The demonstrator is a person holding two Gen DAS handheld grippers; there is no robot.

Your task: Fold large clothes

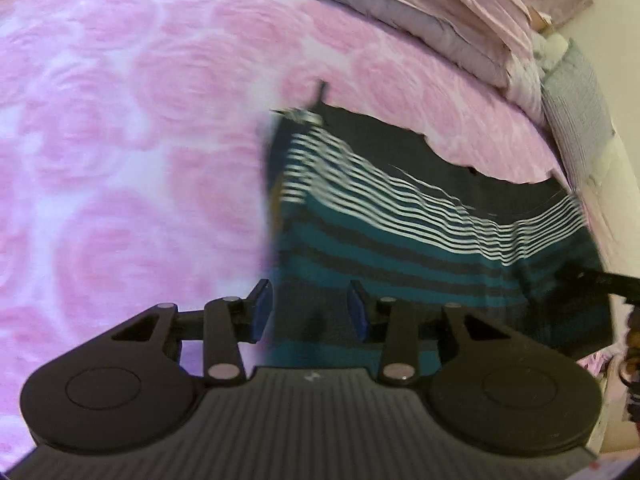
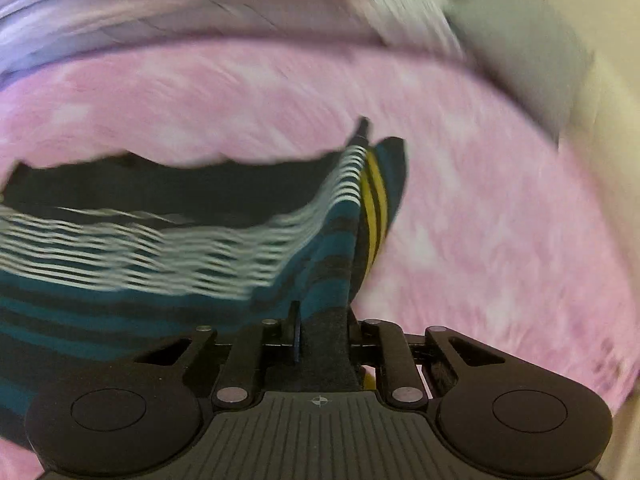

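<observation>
A large garment [image 1: 400, 248] with teal, black and thin white stripes hangs stretched over a pink rose-patterned bedspread [image 1: 120, 140]. My left gripper [image 1: 310, 314] grips its left edge: cloth fills the gap between the blue pads, and the garment's corner points away from me. In the right wrist view, the same garment [image 2: 160, 280] runs off to the left. My right gripper [image 2: 325, 336] is shut on a bunched dark fold at the garment's right edge, beside a panel with yellow stripes [image 2: 376, 200]. Both views are blurred by motion.
Folded lilac bedding and pillows [image 1: 440, 12] are stacked along the far side of the bed. A grey checked cushion [image 1: 576, 112] lies by the cream wall at the right. Pink bedspread [image 2: 500, 240] spreads to the right of the garment.
</observation>
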